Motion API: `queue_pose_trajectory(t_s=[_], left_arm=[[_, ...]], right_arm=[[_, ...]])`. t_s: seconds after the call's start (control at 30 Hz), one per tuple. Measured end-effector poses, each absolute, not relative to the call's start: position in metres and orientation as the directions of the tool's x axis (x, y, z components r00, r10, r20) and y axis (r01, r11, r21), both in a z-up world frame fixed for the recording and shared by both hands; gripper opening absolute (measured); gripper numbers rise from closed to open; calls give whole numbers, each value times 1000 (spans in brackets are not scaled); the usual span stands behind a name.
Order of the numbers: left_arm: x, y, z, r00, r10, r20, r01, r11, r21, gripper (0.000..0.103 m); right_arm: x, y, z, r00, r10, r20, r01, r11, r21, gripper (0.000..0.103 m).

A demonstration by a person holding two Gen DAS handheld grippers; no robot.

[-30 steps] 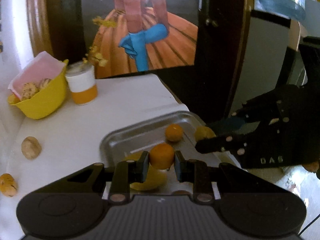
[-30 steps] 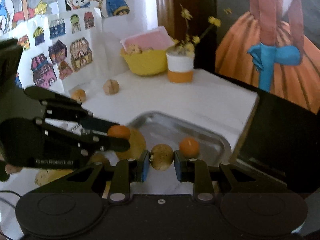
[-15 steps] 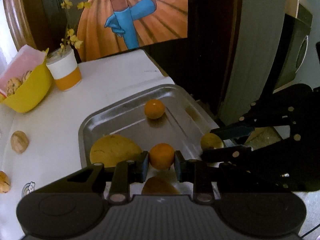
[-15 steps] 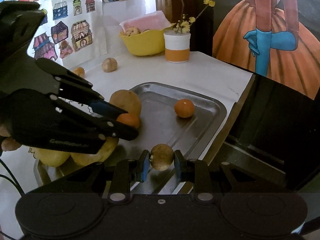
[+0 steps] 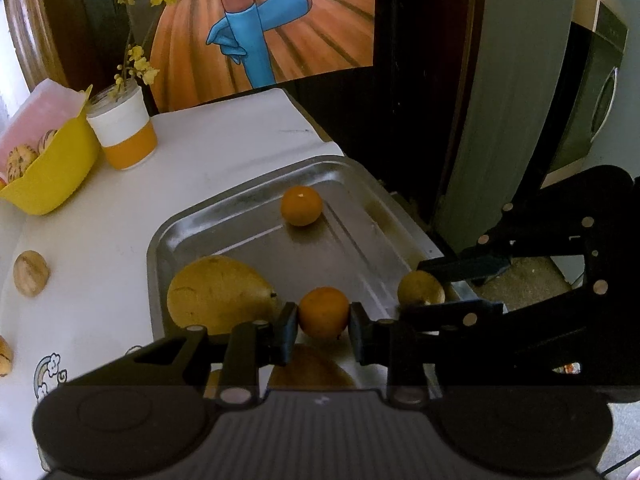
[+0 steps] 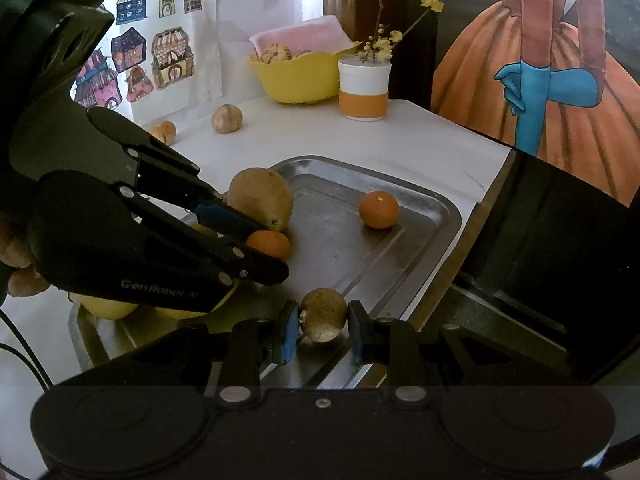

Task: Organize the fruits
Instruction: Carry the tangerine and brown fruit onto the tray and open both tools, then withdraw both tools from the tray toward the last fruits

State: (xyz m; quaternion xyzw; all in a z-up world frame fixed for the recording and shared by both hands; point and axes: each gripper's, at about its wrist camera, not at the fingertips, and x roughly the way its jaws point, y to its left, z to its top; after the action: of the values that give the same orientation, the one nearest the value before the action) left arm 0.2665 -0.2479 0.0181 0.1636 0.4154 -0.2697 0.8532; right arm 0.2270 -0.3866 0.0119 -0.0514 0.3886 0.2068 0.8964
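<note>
Over the tray (image 5: 256,216), the left gripper (image 5: 323,319) has its jaws closed narrow on an orange (image 5: 324,312), and the right gripper (image 6: 322,322) has its jaws closed narrow on a brown fruit (image 6: 323,314) above the tray's near edge. A second orange (image 6: 378,209) rests on the tray floor toward the far corner, well apart from both grippers; a pear (image 5: 218,294) lies at the tray's left side, just beside the left gripper. Further yellow fruit sits under the left gripper but is mostly hidden. Judged step: placing both held fruits on the tray. To do it well, lower each gripper until its fruit is just above the tray floor before opening, since round fruit released from height will likely roll along the tray's pressed ridges. Release into bare floor between the pear and the second orange, and move one gripper at a time, because the two gripper bodies stand close together. Open the jaws only enough to free the fruit, then withdraw straight back. Both held fruits are near-spherical, so neither shows a usable long axis. The pear is the only elongated item: it lies on its side, long axis roughly across the tray, stem end toward the tray's centre. Two small fruits (image 6: 227,118) sit on the counter (image 5: 224,148), outside the tray.
</note>
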Motion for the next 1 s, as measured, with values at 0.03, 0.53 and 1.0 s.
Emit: queue_pose_trajectory(t_s=[0.03,0.53,1.0], left_arm=[[266,-248,18,511,-326,-796,595,802,54,30],[231,-217,61,632,-387,-672,533,846,13,92],[157,-132,95,741,-335,-582,388,921,-35,102]], right_arm=[[226,-386,13,614,330,-717,-411,909,66,31],[185,-386,51,691,289,-663,-335,940,60,79],[111,-347,101,724,307,-618,-322,942,91,102]])
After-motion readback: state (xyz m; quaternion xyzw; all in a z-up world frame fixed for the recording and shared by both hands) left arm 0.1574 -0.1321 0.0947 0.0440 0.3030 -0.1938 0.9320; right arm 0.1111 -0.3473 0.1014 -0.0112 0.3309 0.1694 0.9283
